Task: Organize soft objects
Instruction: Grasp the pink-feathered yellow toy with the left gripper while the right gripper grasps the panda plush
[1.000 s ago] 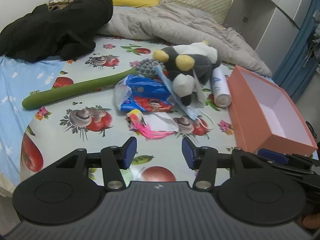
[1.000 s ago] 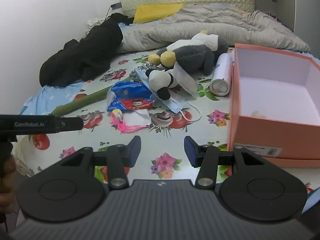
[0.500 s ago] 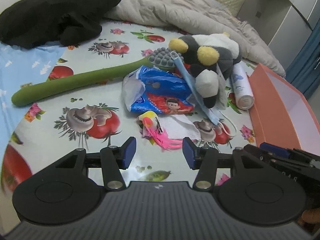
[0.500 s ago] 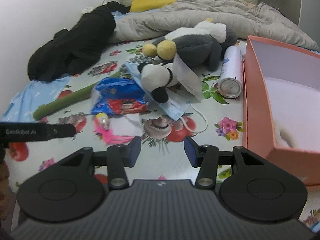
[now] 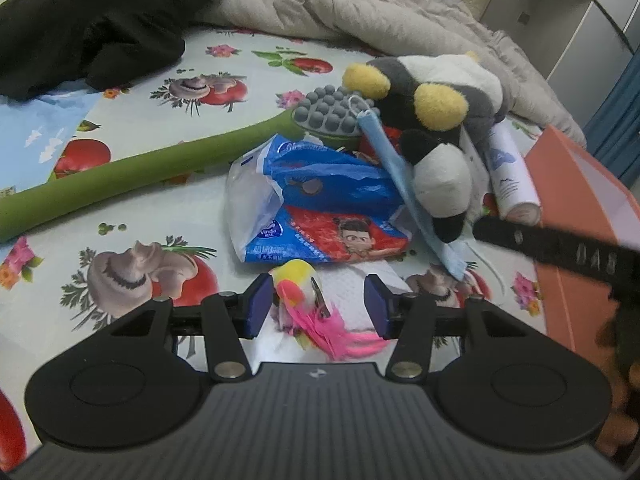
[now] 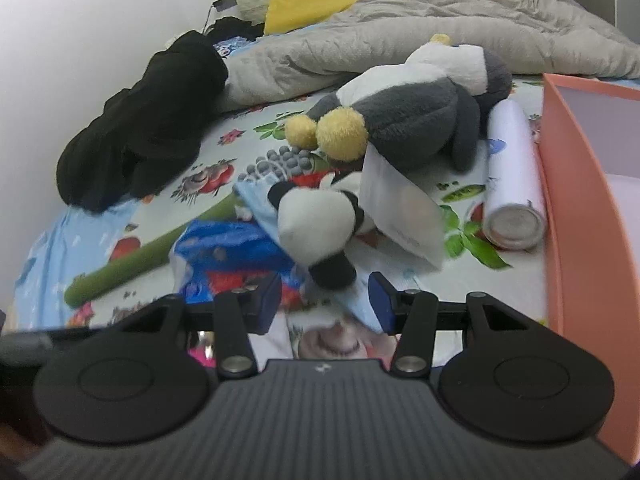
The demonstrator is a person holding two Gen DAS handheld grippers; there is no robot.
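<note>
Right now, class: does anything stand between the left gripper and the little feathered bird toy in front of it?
Nothing visible does. The bird toy lies on a white tissue, already between the open fingers of the left gripper, nearer one pad, and neither pad presses on it.

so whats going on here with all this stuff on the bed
A person holds a gripper in each hand over a pile of soft things beside an orange box. The left gripper is open, with a small feathered bird toy between its pads, not yet clamped. The right gripper is opening in front of the small panda plush and the blue face mask. Nothing is held, and the box looks empty as far as shown.
</note>
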